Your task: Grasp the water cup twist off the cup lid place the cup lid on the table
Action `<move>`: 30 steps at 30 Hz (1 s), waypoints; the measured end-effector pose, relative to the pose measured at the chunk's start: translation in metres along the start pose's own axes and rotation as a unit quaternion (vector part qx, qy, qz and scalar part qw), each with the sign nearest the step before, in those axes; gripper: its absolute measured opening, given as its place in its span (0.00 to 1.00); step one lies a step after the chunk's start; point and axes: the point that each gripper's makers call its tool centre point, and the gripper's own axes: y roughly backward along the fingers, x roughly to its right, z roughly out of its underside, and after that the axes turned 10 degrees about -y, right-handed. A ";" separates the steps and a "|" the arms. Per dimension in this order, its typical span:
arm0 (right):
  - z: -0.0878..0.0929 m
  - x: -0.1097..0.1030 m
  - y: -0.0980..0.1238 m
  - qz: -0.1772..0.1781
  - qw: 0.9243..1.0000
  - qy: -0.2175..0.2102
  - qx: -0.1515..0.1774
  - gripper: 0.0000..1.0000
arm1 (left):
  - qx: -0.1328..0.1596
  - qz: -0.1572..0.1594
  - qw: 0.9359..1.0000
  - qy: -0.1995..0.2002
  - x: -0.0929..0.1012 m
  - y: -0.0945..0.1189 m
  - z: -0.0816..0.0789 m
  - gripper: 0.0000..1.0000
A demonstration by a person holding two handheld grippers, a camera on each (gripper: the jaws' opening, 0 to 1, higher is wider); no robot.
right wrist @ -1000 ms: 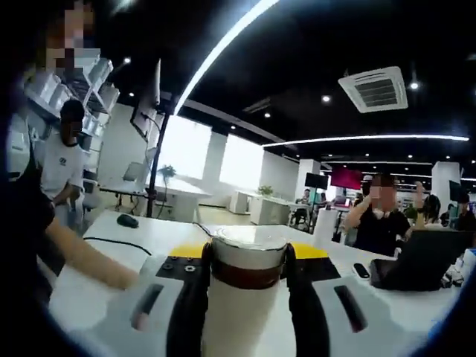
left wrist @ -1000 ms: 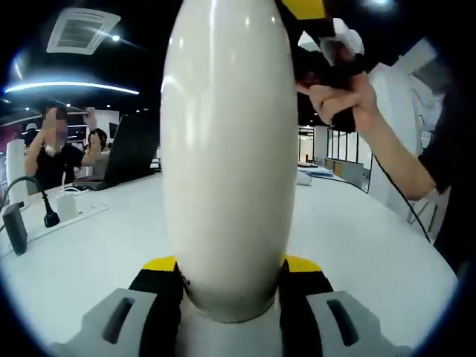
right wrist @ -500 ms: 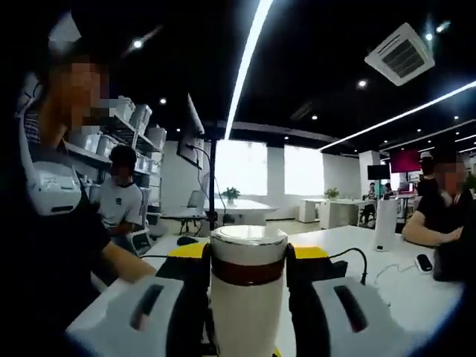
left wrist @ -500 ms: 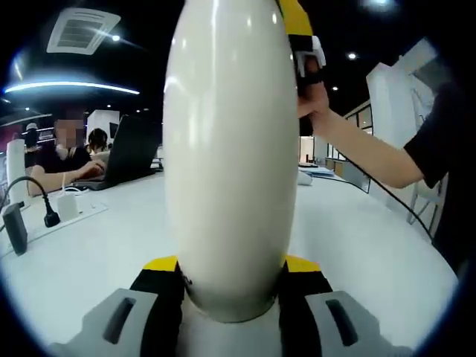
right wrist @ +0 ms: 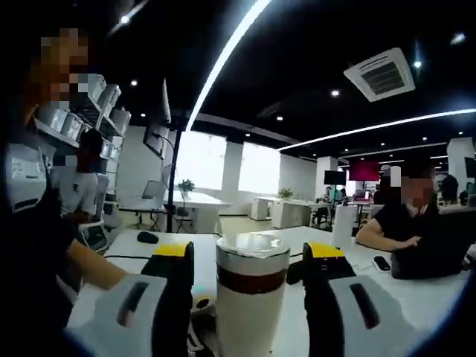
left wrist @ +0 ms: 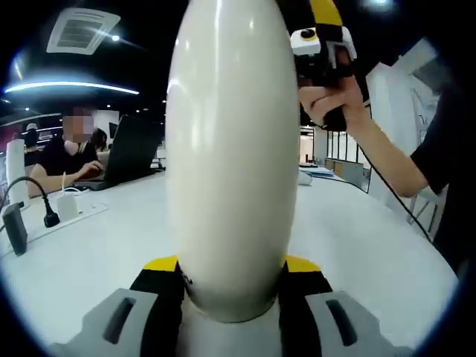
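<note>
Left tongs (left wrist: 230, 277) pinched the water cup (left wrist: 230, 149) near its base, yellow-tipped jaws pressed against both sides of the white body. Cup stood upright over the white counter (left wrist: 97, 245); whether its bottom touched the counter couldn't be told, the jaws hid it.

Right gripper view: right tongs (right wrist: 251, 271) were spread, a clear gap between each jaw and the cup lid (right wrist: 252, 249). Lid was silver-topped with a brown band below it, sitting on top of the cup, between the jaws but not touched by them.

Left gripper view: the other gripper appeared above and right of the cup, held by the person's hand (left wrist: 335, 108), forearm running down to the right edge.

Background, left gripper view: a black laptop (left wrist: 130, 152) on the counter, a seated person (left wrist: 71, 152) just beside it, a white power strip (left wrist: 71, 204) with a black cable at the left.

Right gripper view: a computer mouse (right wrist: 148, 237) on the counter at left, another person in dark clothes (right wrist: 398, 223) seated at right, a ceiling air vent (right wrist: 384, 74) overhead.
</note>
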 end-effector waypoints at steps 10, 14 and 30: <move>0.006 -0.037 0.024 0.167 0.981 0.102 0.006 0.53 | 0.000 0.000 1.000 0.000 0.000 0.000 -0.001 0.52; 0.002 -0.035 0.029 0.238 0.964 0.107 0.043 0.52 | 0.000 -0.002 1.000 0.000 0.001 0.000 -0.001 0.52; -0.001 -0.011 0.000 0.237 0.967 0.076 0.046 0.45 | 0.000 -0.002 1.000 0.000 0.002 0.000 -0.001 0.52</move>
